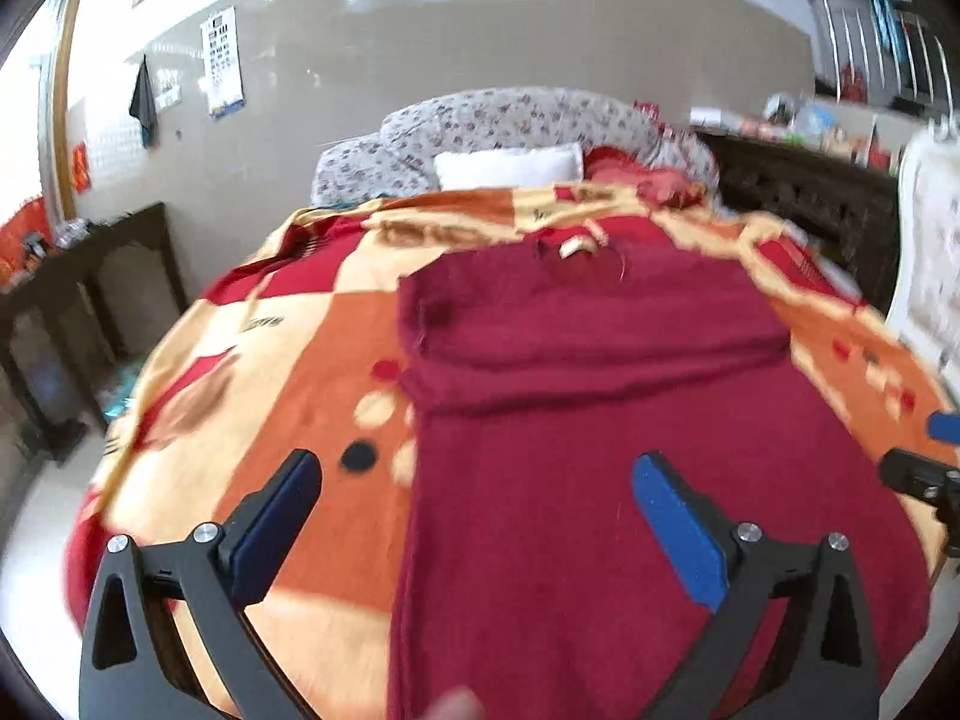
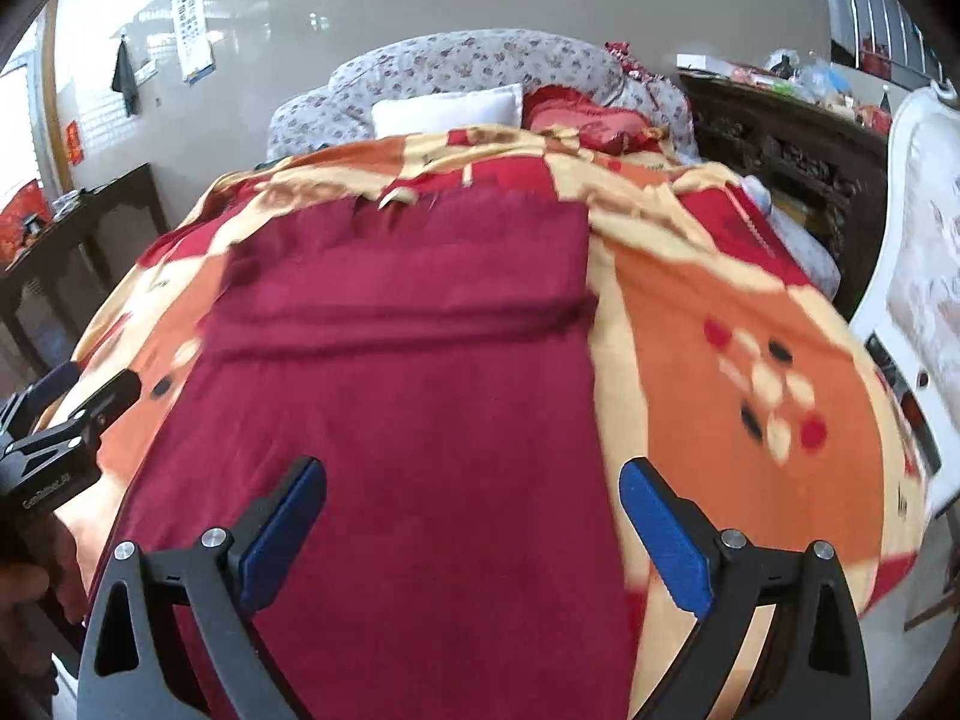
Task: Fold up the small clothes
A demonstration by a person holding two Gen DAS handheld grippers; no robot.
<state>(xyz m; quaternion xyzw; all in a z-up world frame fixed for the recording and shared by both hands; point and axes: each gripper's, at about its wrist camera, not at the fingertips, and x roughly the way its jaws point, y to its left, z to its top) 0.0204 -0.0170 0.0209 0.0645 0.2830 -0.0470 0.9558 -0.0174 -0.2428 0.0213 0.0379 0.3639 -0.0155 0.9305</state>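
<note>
Bed covered by orange, cream and red patterned blanket, dark red garment spread flat along its middle with sleeves folded across the chest, left gripper jaws spread, empty, above garment's left edge, right gripper likewise released, nothing gripped, white pillow at head.

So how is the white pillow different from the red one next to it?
The white pillow is plain and smooth; the red pillow is patterned and rumpled. The white pillow sits left, the red pillow right. Both lie at the bed's head, partly tucked under the orange checked blanket.
</note>
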